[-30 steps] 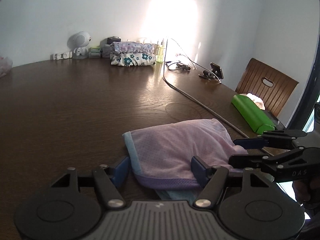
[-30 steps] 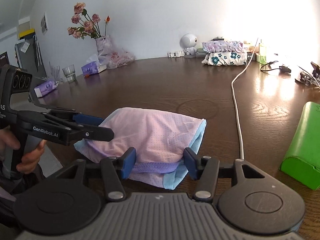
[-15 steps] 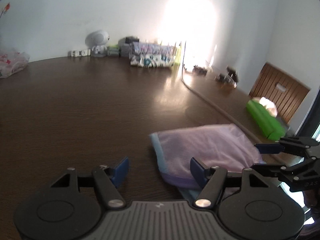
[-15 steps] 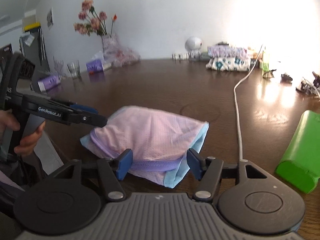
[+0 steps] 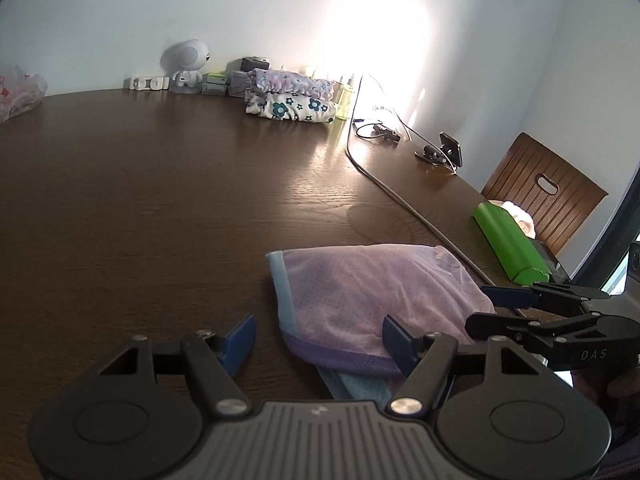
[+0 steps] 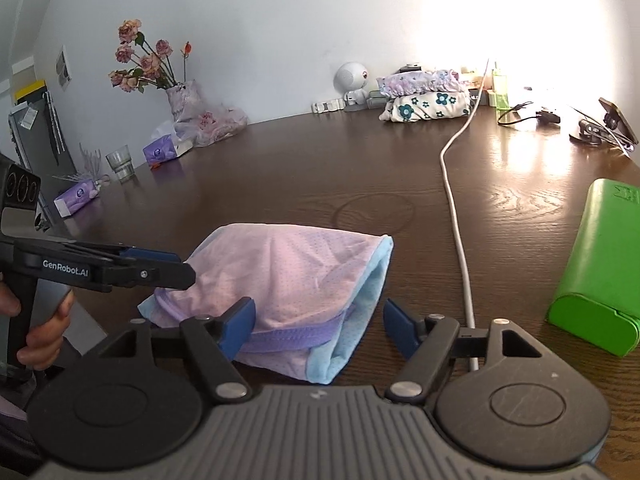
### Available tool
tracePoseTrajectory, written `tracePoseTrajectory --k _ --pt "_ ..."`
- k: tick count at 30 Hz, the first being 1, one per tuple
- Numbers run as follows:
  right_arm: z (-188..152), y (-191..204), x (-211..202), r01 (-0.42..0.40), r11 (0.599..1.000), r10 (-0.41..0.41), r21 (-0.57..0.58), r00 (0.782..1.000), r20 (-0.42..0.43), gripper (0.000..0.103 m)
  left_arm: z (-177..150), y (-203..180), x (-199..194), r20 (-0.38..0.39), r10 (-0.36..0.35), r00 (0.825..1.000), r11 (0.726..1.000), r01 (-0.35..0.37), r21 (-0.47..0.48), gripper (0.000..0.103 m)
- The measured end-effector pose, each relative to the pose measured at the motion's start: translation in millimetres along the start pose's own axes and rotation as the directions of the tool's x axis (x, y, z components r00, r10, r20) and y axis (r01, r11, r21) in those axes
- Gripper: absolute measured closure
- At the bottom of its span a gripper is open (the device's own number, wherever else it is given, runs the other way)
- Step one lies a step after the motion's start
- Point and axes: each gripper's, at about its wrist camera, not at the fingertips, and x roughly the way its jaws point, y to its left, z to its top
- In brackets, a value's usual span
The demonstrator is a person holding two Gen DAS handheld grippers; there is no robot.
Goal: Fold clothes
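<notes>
Dark wooden table (image 5: 160, 200), both hand-held grippers spread wide, left (image 5: 319, 340), right (image 6: 319, 326), seemingly grazing pink garment (image 6: 288, 276).

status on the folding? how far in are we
Done: two folded garments are stacked at the table's far edge. In hand: the pink garment lies folded over near the front edge; the left gripper and right gripper are both open around it, gripping nothing. Left: whether more folds are due is unclear; it isn't stacked yet.

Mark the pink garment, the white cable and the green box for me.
pink garment (image 6: 296, 264), right wrist view, middle of its top layer
white cable (image 6: 454, 216), right wrist view, mid-run on table
green box (image 6: 596, 264), right wrist view, its top face
</notes>
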Motion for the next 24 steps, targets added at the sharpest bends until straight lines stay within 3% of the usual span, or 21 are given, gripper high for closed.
tracePoseTrajectory --k 3,7,15,24 --pt "1 -1 -1 0.002 1.0 -0.002 0.005 1.0 0.005 0.029 2 3 -5 0.004 -0.018 1.0 1.0 0.018 -0.013 0.034" --pt "2 -3 -3 0.007 1.0 -0.007 0.015 1.0 0.014 0.029 9 17 -18 0.046 -0.134 0.99 0.986 0.138 -0.089 0.032" --pt "1 -3 0 0.016 1.0 -0.016 0.016 1.0 0.008 0.027 6 4 -4 -0.021 -0.09 0.996 0.995 0.088 -0.047 0.031" --pt "1 -5 0 0.029 0.999 -0.029 0.016 0.999 0.015 0.024 4 -1 1 -0.021 -0.064 0.998 0.998 0.064 0.006 0.03"
